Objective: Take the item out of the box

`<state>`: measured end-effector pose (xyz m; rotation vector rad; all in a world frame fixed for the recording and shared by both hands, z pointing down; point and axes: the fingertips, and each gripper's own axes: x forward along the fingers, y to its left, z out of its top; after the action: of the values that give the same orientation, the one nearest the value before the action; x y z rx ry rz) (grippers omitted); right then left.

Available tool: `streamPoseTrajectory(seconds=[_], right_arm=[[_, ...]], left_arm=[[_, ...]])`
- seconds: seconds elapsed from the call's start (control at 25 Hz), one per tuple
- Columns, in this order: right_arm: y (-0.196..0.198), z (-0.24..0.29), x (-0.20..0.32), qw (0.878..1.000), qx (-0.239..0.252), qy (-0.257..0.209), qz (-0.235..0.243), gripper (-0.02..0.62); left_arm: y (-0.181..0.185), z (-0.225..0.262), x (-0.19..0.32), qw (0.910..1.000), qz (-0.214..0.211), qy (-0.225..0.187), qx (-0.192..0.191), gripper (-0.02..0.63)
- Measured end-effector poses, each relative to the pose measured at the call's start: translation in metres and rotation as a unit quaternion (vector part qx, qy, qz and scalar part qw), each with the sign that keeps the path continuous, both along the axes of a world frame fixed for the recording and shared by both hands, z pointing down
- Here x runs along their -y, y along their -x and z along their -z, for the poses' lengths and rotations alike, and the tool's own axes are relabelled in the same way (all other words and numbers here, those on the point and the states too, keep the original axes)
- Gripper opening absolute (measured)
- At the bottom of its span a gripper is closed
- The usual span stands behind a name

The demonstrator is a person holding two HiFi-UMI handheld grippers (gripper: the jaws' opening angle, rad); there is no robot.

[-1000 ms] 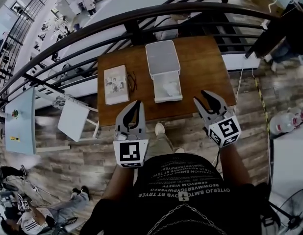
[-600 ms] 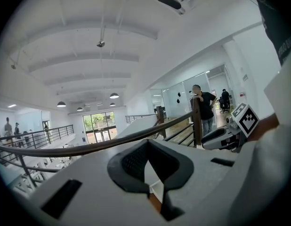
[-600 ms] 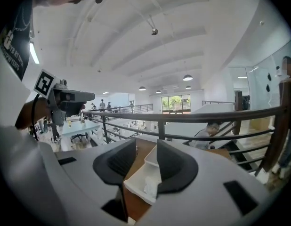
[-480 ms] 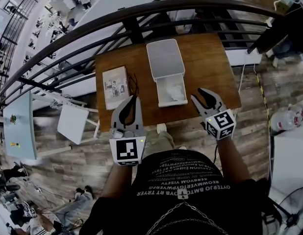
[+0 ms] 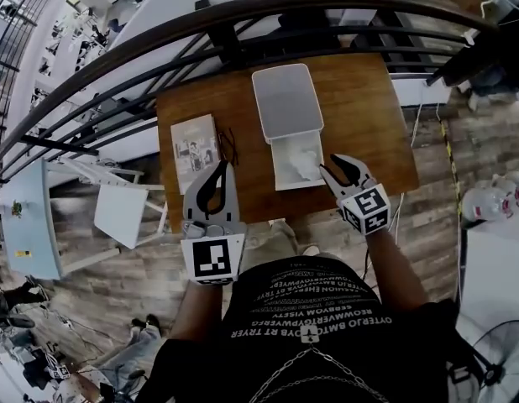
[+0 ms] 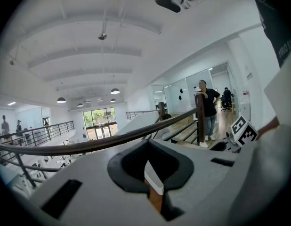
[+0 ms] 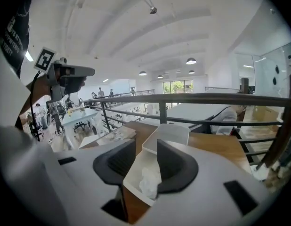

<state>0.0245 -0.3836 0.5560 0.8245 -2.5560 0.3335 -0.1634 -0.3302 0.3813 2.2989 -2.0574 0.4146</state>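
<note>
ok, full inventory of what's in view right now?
table: one, brown wood, centre, against the railing
railing: one, black, behind the table
box: one, white, open, middle of the table
lid: one, white, directly behind the box
crumpled item: one, white, inside the box
booklet: one, pale, printed, left part of the table
thin dark thing: one, beside the booklet, too small to identify
left gripper: grey, near table edge, fingers together, empty
right gripper: grey, fingers apart, at the box's right side
</note>
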Motion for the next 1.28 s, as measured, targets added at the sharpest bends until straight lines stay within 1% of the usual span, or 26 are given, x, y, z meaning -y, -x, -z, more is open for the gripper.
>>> streamPoseTrajectory(seconds=[0.12,0.24,0.4,0.52,0.92,1.28], right_arm=[[0.008,-0.031,0.006,1.000,-0.024,0.016,0.006,0.140],[0.015,-0.057,0.010,0.998,-0.040,0.036,0.010,0.143],[0.021,-0.087,0.016,0.996,-0.064,0.057,0.016,0.143],[0.025,-0.114,0.019,0.993,-0.085,0.075,0.022,0.143],[0.041,-0.186,0.023,0.979,-0.155,0.127,0.048,0.143],[0.046,-0.218,0.025,0.964,-0.215,0.146,0.063,0.143]], left_arm=[[0.008,-0.010,0.012,1.0000,-0.001,0.005,-0.001,0.006],[0.015,-0.017,0.023,0.9999,0.000,0.006,-0.011,0.006],[0.022,-0.020,0.033,0.9999,-0.005,0.011,-0.004,0.006],[0.028,-0.027,0.037,0.9998,-0.005,0.019,-0.006,0.005],[0.049,-0.049,0.045,0.9991,0.004,0.041,-0.010,0.006],[0.055,-0.059,0.042,0.9986,0.005,0.050,-0.018,0.006]])
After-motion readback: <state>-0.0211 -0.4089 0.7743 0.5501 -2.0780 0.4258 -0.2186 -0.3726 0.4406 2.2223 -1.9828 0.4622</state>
